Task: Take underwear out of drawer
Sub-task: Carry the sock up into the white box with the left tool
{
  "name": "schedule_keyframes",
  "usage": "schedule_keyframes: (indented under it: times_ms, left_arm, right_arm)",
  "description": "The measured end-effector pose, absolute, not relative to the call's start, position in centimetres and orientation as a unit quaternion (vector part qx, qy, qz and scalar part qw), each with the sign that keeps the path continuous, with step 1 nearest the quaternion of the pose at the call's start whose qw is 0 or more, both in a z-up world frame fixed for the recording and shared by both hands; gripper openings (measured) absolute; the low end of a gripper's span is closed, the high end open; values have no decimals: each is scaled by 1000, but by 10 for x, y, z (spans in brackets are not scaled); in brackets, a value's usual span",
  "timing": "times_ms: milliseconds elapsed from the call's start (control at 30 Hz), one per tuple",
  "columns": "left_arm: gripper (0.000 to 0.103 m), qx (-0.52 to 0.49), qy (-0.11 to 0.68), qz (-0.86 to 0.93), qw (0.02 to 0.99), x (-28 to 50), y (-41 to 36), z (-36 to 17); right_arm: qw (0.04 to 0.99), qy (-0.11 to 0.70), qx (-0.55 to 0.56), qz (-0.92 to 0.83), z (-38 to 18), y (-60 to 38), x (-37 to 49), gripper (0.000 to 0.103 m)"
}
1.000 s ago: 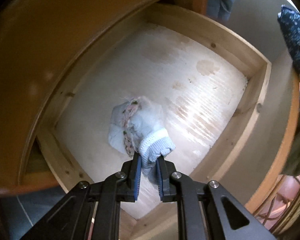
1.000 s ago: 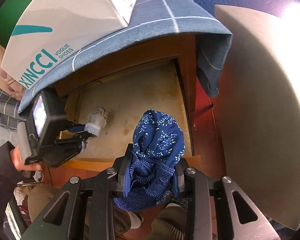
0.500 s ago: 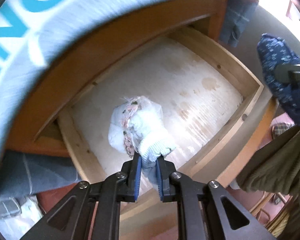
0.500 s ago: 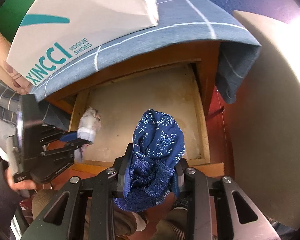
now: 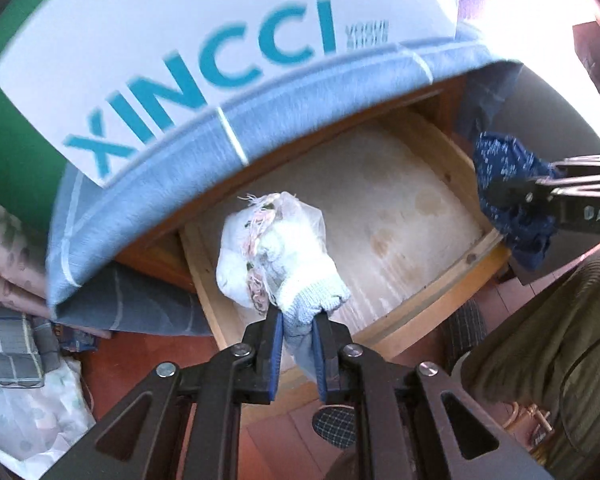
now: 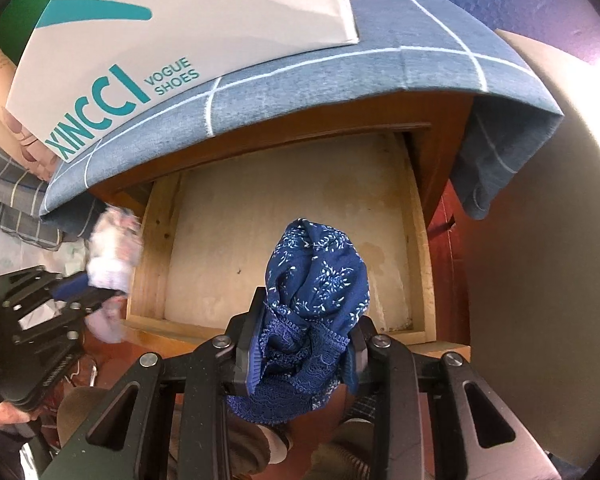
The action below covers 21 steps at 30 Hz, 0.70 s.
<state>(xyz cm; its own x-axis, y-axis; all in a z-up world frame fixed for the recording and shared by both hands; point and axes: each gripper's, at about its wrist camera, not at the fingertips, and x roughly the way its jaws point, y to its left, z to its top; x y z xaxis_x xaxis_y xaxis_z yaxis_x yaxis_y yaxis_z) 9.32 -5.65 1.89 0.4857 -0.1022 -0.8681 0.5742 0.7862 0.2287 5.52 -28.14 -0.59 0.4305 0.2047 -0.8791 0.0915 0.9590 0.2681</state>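
Pinching a pale white-and-light-blue bundle of underwear with pink floral trim [image 5: 278,256], the left claw [image 5: 297,344] is holding it at centre frame above the open wooden drawer [image 5: 472,258]. The right claw [image 6: 300,354] is gripping a crumpled navy floral lace-edged underwear [image 6: 316,292] at lower centre, over the drawer's front edge, below a white XINCCI shoe box [image 6: 188,28] on a blue checked cloth [image 6: 380,64].

navy floral underwear [image 6: 318,264], pale blue-white underwear [image 5: 284,264]

Pale underwear [image 5: 278,256]; navy underwear [image 6: 316,280]; both bunched
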Motion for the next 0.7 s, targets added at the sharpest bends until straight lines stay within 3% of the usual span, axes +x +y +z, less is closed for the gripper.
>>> schedule_keyframes:
  times_ms: [433,700]
  left_arm:
    - [13,229,412,-189,861,66,-65,78]
    - [13,187,380,-195,884,79,-52,144]
  right_arm:
    - [835,534,130,31,-8,-272,59,30]
    - [836,531,134,32,-6,-277,56,30]
